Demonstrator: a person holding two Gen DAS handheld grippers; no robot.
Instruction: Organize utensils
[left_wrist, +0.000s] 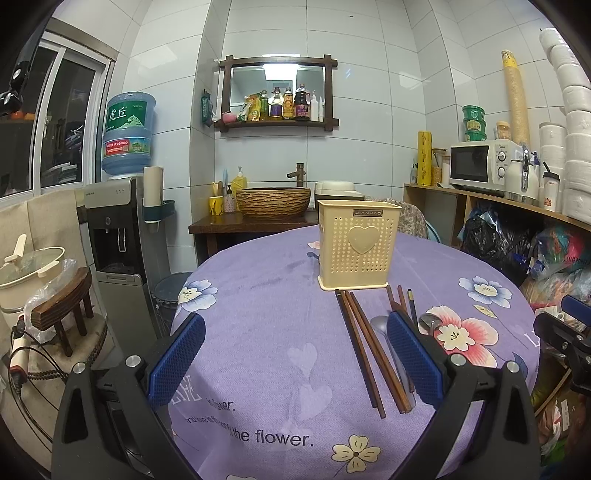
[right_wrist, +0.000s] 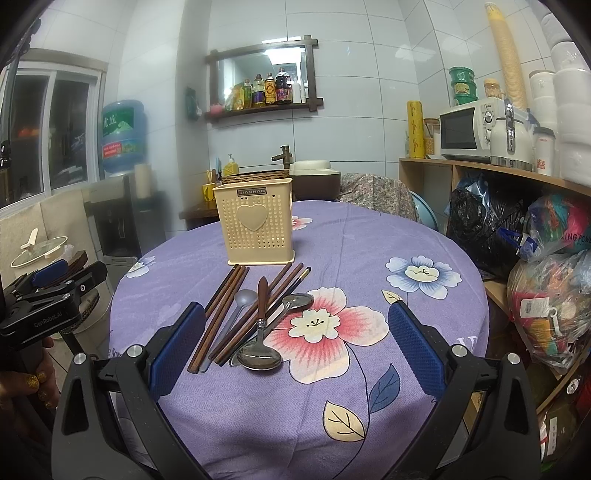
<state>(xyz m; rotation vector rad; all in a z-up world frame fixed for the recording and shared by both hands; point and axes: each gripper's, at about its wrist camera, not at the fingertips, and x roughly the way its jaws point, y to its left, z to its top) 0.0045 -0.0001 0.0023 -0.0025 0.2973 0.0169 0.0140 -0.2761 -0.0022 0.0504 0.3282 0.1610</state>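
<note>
A cream perforated utensil holder (left_wrist: 358, 245) (right_wrist: 256, 222) with a heart on its front stands upright on the round purple flowered table (left_wrist: 266, 332) (right_wrist: 369, 240). In front of it lie several brown chopsticks (left_wrist: 364, 347) (right_wrist: 221, 314), a grey plastic spoon (right_wrist: 242, 301), a wooden-handled metal spoon (right_wrist: 260, 341) and another metal spoon (right_wrist: 295, 302). My left gripper (left_wrist: 295, 354) hovers open above the table, left of the utensils, holding nothing. My right gripper (right_wrist: 297, 345) is open too, its fingers spread on either side of the utensil pile and above it.
A water dispenser (left_wrist: 118, 229) and a stool with a pot (left_wrist: 33, 273) stand left of the table. A sink counter (left_wrist: 273, 206) is behind it. Shelving with a microwave (right_wrist: 469, 129) and stuffed bags (right_wrist: 546, 288) lines the right side.
</note>
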